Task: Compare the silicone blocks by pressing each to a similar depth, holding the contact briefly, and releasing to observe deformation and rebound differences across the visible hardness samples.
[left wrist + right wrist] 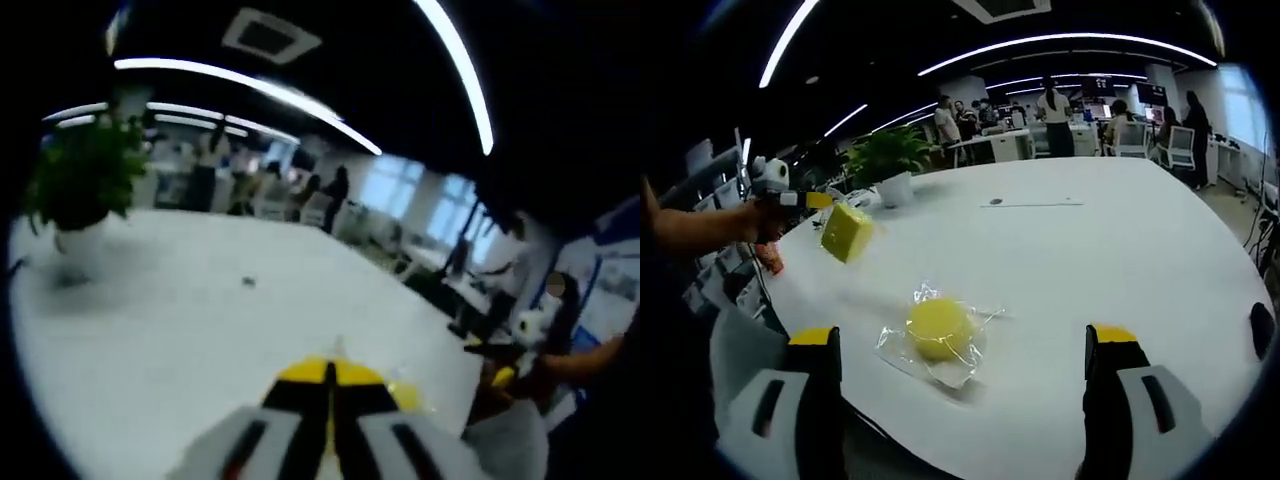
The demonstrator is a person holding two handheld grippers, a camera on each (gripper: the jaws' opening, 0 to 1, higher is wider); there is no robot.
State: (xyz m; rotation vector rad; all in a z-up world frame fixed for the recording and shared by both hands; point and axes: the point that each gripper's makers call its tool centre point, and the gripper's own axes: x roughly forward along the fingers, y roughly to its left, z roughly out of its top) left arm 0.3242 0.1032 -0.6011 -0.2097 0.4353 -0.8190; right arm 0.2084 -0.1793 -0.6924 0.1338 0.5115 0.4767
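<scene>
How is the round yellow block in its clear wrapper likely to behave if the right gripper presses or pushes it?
The round yellow block looks soft, so it would probably dent and spring back. Its loose clear wrapper may slide on the smooth white table. Lying flat, it seems unlikely to roll.

The bench (1120, 260) reads smooth, white, faintly glossy, with soft light sheen. At six o'clock in the right gripper view, a matt yellow silicone disc (937, 327) sits on crinkly clear plastic wrap (962, 368), shiny at its folds. At ten o'clock, a matt yellow silicone block (847, 231), spongy-looking. The right claw (965, 400) looks hard plastic, grey with black and yellow.
</scene>
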